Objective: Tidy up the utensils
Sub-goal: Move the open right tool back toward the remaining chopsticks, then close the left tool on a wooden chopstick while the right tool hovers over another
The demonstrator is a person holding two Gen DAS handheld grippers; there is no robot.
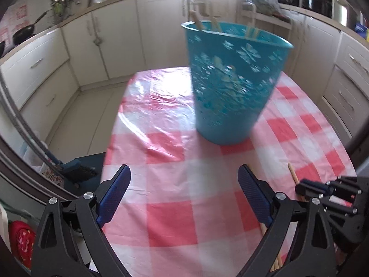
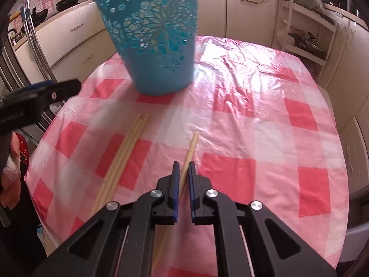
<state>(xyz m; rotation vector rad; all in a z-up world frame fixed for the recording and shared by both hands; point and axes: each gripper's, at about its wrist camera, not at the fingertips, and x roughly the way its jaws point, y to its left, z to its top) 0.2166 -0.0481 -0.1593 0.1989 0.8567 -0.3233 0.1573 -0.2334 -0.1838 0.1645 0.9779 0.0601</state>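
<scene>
A blue perforated basket [image 1: 230,83] stands on the red-and-white checked table [image 1: 175,217] with several wooden utensils sticking out of its top. It also shows in the right wrist view [image 2: 156,43]. My right gripper [image 2: 183,168] is shut on a single wooden chopstick [image 2: 192,145] low over the table. A bundle of chopsticks [image 2: 122,159] lies on the cloth to its left. My left gripper [image 1: 184,180] is open and empty above the table, short of the basket. It shows at the left in the right wrist view [image 2: 57,90].
Cream kitchen cabinets [image 1: 115,43] run around the table on all sides. A white shelf rack [image 2: 304,30] stands behind the table's far right. A fridge handle [image 2: 37,46] is at the left. Black pans [image 2: 69,0] sit on the counter.
</scene>
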